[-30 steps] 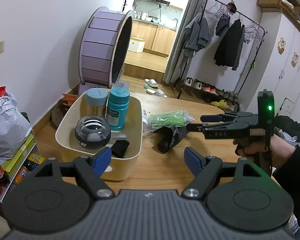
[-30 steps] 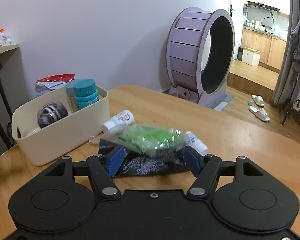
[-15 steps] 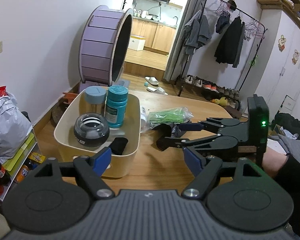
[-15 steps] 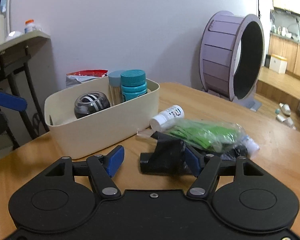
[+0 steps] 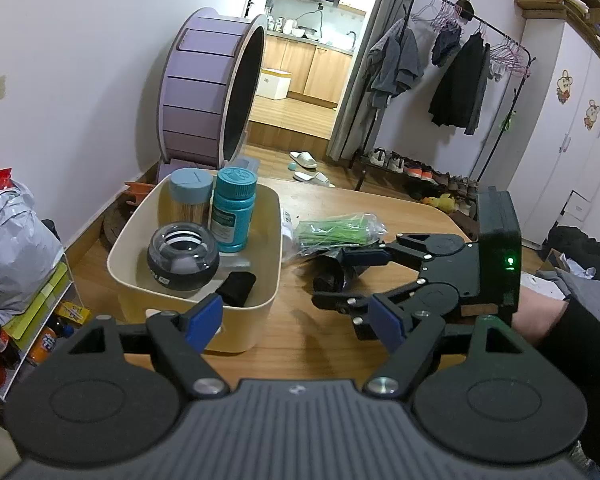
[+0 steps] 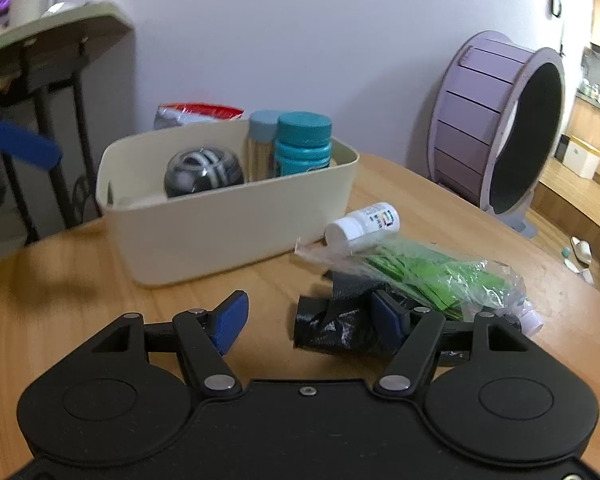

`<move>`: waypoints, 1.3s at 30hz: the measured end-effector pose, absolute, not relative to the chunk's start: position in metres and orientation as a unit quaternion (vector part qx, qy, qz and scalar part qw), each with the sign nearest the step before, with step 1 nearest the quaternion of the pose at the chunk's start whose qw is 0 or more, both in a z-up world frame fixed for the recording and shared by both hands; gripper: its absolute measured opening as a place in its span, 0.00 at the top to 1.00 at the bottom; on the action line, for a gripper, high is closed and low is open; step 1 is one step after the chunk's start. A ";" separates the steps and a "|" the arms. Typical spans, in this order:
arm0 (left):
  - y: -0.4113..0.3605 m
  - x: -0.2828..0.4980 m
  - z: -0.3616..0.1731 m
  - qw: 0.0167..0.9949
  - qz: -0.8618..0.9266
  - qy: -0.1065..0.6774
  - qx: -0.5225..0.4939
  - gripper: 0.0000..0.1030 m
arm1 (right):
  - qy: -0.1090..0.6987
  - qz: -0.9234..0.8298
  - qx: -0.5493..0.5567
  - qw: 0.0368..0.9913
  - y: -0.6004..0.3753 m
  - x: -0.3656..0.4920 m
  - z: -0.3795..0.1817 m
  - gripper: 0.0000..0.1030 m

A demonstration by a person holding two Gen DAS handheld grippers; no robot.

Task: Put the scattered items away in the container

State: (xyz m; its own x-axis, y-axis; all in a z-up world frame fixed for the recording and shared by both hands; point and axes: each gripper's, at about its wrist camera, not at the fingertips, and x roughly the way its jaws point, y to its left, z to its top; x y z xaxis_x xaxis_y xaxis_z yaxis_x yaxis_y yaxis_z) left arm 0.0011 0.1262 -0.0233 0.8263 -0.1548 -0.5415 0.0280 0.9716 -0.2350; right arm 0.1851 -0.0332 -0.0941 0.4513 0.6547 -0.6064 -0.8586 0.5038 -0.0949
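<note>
Both hand-held grippers stood open and empty: the right hand-held gripper (image 6: 308, 318) beside a black bag roll (image 6: 332, 330), right of the cream bin (image 6: 228, 232); the left hand-held gripper (image 5: 296, 318) before that bin.

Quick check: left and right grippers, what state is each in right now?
Left gripper: open, holding nothing, near the bin.
Right gripper: open, empty, fingers either side of the black roll.

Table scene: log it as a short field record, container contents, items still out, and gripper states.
container: cream bin on wooden table
inside: teal bottle, wood-toned jar, gyro ball, black roll
still out: black bag roll, green ties bag, white bottle
right gripper: open, black bag roll between jaws
left gripper: open, empty
</note>
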 end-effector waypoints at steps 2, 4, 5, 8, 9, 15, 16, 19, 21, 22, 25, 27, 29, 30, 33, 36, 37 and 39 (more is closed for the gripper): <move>0.125 0.001 -0.023 0.950 -0.050 0.290 -0.108 0.23 | 0.262 0.456 -0.206 0.825 -0.036 0.183 -0.094 0.35; 0.124 0.002 -0.023 0.950 -0.052 0.289 -0.110 0.23 | 0.267 0.452 -0.210 0.825 -0.040 0.182 -0.093 0.36; 0.124 0.002 -0.023 0.950 -0.052 0.289 -0.110 0.23 | 0.262 0.446 -0.207 0.831 -0.041 0.182 -0.093 0.36; 0.123 0.002 -0.023 0.950 -0.054 0.290 -0.106 0.23 | 0.241 0.443 -0.189 0.843 -0.043 0.183 -0.088 0.36; 0.123 0.002 -0.023 0.950 -0.054 0.290 -0.105 0.23 | 0.236 0.447 -0.189 0.842 -0.041 0.183 -0.087 0.36; 0.125 0.002 -0.022 0.949 -0.050 0.291 -0.107 0.23 | 0.238 0.460 -0.228 0.825 -0.024 0.190 -0.091 0.36; 0.125 0.003 -0.023 0.949 -0.050 0.292 -0.108 0.23 | 0.241 0.462 -0.232 0.822 -0.021 0.192 -0.093 0.35; 0.125 0.004 -0.024 0.948 -0.051 0.294 -0.108 0.23 | 0.242 0.469 -0.246 0.813 -0.016 0.194 -0.097 0.32; 0.124 0.005 -0.023 0.948 -0.053 0.294 -0.107 0.23 | 0.249 0.475 -0.249 0.806 -0.015 0.194 -0.098 0.31; 0.124 0.005 -0.023 0.948 -0.054 0.293 -0.107 0.23 | 0.257 0.480 -0.247 0.802 -0.015 0.194 -0.098 0.31; 0.125 0.005 -0.022 0.949 -0.054 0.292 -0.107 0.23 | 0.283 0.486 -0.246 0.789 -0.018 0.193 -0.099 0.31; 0.125 0.004 -0.022 0.949 -0.053 0.291 -0.108 0.23 | 0.299 0.488 -0.233 0.786 -0.026 0.191 -0.101 0.32; 0.125 0.004 -0.022 0.949 -0.053 0.292 -0.109 0.23 | 0.306 0.484 -0.227 0.787 -0.035 0.187 -0.101 0.32; 0.125 0.005 -0.022 0.949 -0.054 0.292 -0.109 0.23 | 0.308 0.480 -0.227 0.790 -0.041 0.183 -0.101 0.32; 0.123 0.004 -0.022 0.949 -0.056 0.291 -0.110 0.23 | 0.314 0.470 -0.221 0.795 -0.061 0.173 -0.101 0.32; 0.120 0.005 -0.022 0.949 -0.061 0.290 -0.111 0.23 | 0.324 0.450 -0.210 0.805 -0.080 0.169 -0.100 0.32; 0.118 0.005 -0.022 0.949 -0.063 0.289 -0.111 0.23 | 0.330 0.442 -0.203 0.809 -0.088 0.168 -0.100 0.32; 0.115 0.006 -0.023 0.948 -0.067 0.289 -0.111 0.23 | 0.335 0.428 -0.179 0.820 -0.102 0.165 -0.095 0.32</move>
